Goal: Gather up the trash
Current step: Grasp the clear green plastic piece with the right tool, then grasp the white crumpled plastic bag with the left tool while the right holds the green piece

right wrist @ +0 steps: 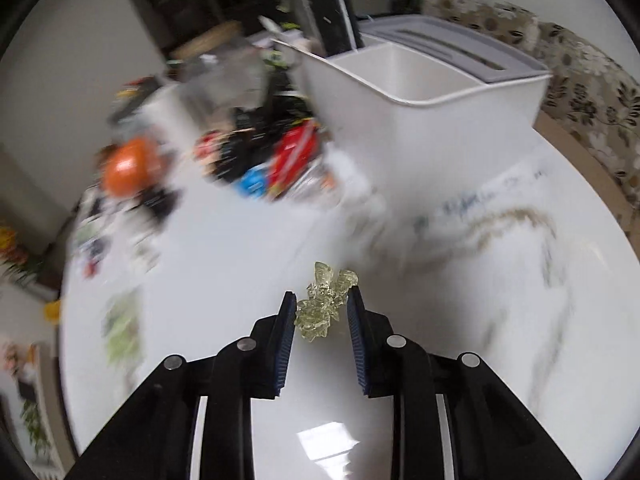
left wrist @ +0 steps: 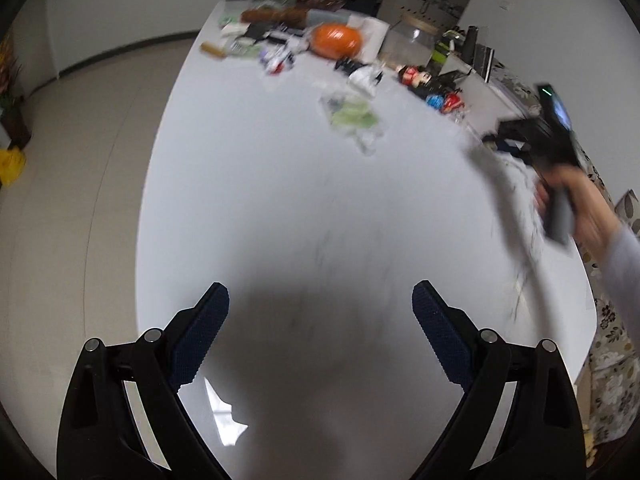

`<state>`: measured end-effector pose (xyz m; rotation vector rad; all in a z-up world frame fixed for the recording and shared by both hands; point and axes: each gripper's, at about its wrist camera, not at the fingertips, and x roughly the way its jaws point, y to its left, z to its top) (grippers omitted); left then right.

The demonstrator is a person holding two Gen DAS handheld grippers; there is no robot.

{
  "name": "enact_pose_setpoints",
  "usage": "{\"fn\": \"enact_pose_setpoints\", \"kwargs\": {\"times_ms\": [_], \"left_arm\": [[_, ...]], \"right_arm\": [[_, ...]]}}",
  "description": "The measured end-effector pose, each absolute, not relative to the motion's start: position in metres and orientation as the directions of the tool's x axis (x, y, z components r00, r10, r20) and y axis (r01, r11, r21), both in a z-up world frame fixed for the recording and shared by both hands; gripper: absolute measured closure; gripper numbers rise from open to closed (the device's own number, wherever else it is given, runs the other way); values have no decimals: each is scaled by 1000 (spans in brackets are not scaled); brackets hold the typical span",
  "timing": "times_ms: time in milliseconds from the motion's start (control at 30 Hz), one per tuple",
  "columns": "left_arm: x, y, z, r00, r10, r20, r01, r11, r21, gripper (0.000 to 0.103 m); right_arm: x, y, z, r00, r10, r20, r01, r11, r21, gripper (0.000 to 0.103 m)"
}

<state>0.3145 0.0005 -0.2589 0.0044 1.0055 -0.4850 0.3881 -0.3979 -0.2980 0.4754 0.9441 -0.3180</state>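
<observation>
Surface: big glossy white oval tabletop (left wrist: 280,184) with faint grey veining, and honestly most of it is bare, loads of room through the middle and the near end.
Edges: left rim curves off over beige floor (left wrist: 80,200), right rim runs alongside a floral-patterned fabric (right wrist: 592,80).
Clutter zone: all pushed to the far end, an orange round pumpkin-looking thing (left wrist: 337,41), a clear glass jar with a pale lid (left wrist: 412,42), red and blue snack wrappers (right wrist: 292,156), plus a loose clear-and-green plastic wrapper (left wrist: 352,118) lying by itself nearer the middle.
Container: white rectangular plastic bin (right wrist: 424,120) sitting on the table's far right; the bit of the inside I can see looks empty, but the bottom is hidden. A grey slotted lid (right wrist: 452,50) lies behind it.
Left gripper (left wrist: 320,304): black frame, blue textured pads spread wide apart, nothing between them, hanging over bare tabletop.
Right gripper (right wrist: 322,300): jaws pulled in close, clamped on a crumpled clear yellow-green plastic wrapper (right wrist: 320,308), which pokes out past the tips, over the table short of the bin.
Hand: the person's right hand (left wrist: 580,204) shows in the left view, pretty blurry, grey sleeve behind it.
</observation>
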Motion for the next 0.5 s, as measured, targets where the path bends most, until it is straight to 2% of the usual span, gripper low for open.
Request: {"fn": "enact_pose_setpoints", "kwargs": {"times_ms": [133,267,333,433,500], "left_arm": [[363,-54,-256,447,-408,-796,466,866,-182,12],[427,-111,-259,450,-419,-789,500,850,-166,12],[462,-135,-262,442,-440,-782,500,844,-193,12],[513,-173,-266,472,-406,-783,497,856,-144,12],[551,-196,-276,463,-341,-818,477,874,-94,12]], "right_arm": [[322,-369,-279,582,11,-813,388,875,289,77],[269,-343,-271,572,2,-820,360,898,253,77],[243,-333,-273,579,24,-815,360,889,282,77],[225,-324,-275,586,35,-810,379,871,312,77],[210,-321,-277,590,51,-806,395,853,343,77]]}}
